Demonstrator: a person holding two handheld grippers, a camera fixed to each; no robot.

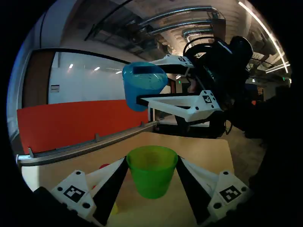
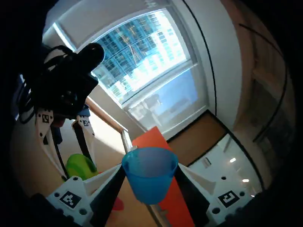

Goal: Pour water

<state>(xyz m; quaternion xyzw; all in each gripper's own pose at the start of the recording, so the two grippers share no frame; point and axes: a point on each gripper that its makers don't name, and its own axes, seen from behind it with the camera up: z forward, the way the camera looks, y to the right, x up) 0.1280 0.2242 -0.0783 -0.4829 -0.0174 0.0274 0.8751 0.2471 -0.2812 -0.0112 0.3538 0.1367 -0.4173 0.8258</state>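
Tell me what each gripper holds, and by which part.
Left gripper: green cup, fingers on its side walls. Right gripper: blue cup, also by its side walls.

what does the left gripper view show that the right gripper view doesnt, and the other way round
Left gripper view: ceiling pipes and a long ceiling light strip. Right gripper view: a large window with buildings outside. Both: the green cup held in the left gripper, the blue cup held in the right gripper, the orange wall panel and the wooden table.
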